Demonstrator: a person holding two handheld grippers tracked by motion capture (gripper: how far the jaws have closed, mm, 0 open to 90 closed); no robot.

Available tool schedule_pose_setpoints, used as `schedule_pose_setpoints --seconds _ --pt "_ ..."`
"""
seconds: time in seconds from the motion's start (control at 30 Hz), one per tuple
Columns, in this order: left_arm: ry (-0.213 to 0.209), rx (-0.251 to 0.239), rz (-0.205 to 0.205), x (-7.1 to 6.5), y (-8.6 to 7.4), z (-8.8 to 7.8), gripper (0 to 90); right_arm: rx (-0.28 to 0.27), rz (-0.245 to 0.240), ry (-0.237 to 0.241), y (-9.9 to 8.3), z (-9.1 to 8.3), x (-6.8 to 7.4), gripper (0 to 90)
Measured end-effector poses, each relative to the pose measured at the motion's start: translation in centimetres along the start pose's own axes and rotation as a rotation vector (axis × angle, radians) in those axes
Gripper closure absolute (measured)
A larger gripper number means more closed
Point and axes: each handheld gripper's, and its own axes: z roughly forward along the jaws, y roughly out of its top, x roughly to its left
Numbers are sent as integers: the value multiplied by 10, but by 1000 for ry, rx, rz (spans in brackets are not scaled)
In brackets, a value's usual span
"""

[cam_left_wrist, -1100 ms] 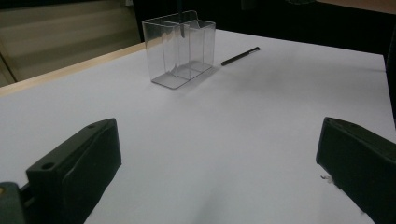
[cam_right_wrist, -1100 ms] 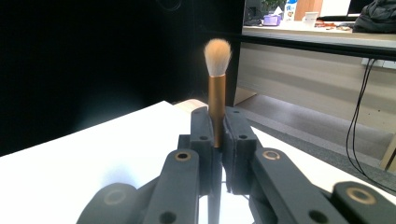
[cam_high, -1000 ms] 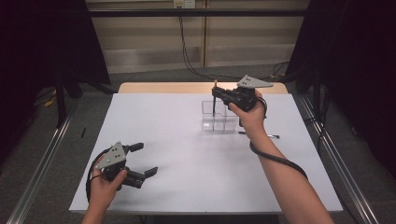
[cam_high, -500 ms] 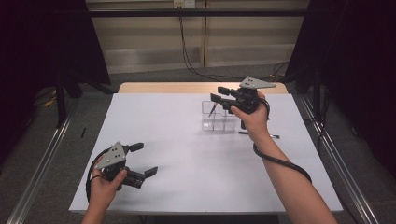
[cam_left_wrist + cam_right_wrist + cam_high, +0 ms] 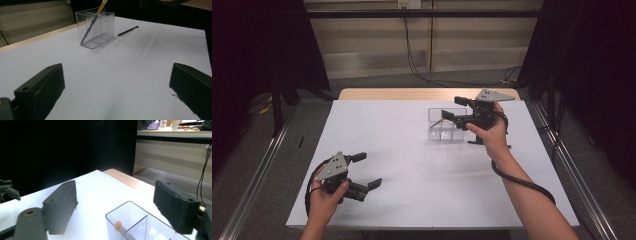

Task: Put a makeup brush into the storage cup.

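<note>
A clear plastic box with several compartments stands on the white table, right of centre. A pencil leans inside it, its orange end up; the left gripper view shows the pencil slanting in the box. My right gripper hovers just above the box, jaws pointing left. Its jaws have just been opening and nothing is between them. In its own view the right gripper looks down on the box and the pencil's end. My left gripper rests open at the near left.
A black pen lies on the table beside the box, partly behind the right hand in the high view. The table's wooden far edge borders the white top. Metal rails run along the floor on both sides.
The right gripper, earlier shut on the upright pencil over the box, has opened. The pencil has dropped into the box and leans there. The left gripper has stayed put.
</note>
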Motion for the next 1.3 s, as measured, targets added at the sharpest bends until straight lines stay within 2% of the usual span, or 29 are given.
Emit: schedule_pose_setpoints --seconds 0.3,0.63,1.07,1.3 --pt "4 -3 0 0 0 -1 0 -4 -1 -1 -5 -10 3 105" --pt "3 -4 0 0 0 -1 0 15 -18 10 -13 -19 7 78" --pt "12 -11 -4 0 1 -3 0 25 -16 26 -23 -35 10 36" --pt "9 -11 -1 -1 1 -2 0 28 -5 15 -28 -46 8 23"
